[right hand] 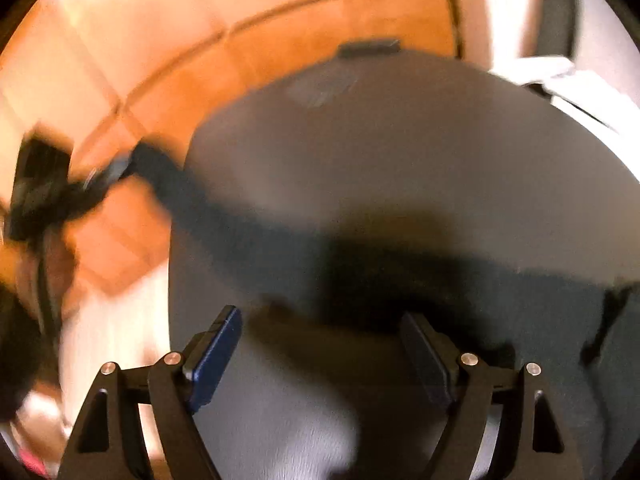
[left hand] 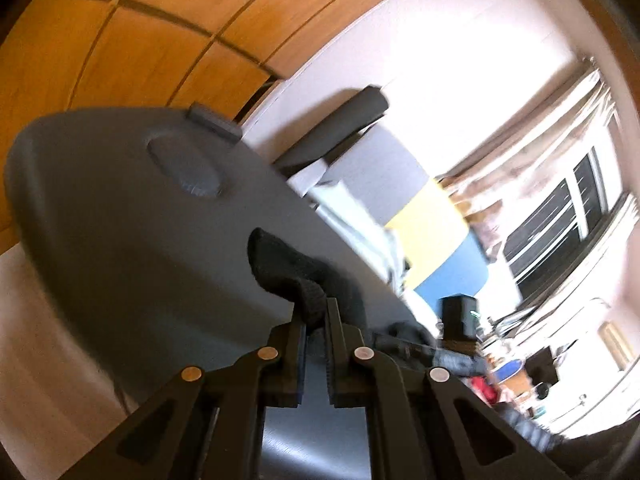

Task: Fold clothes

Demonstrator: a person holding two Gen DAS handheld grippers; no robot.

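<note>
Cloth: a black garment [left hand: 288, 268] lies across the round grey desk [left hand: 120, 220], one end pinched in the left hand-held gripper [left hand: 316, 312]. Its length runs towards the right hand-held gripper [right hand: 320, 344], which hovers wide open and empty over the garment's other end.

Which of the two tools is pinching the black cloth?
The left tool: its fingers are squeezed shut on the black cloth. The right tool gapes wide open, nothing pinched.

1. Daylight from the window [left hand: 560, 216] at far right blows out the white wall [left hand: 440, 60].
2. The right wrist view is heavily motion-blurred.
3. Fisheye bending and dark corners ring both views.
</note>
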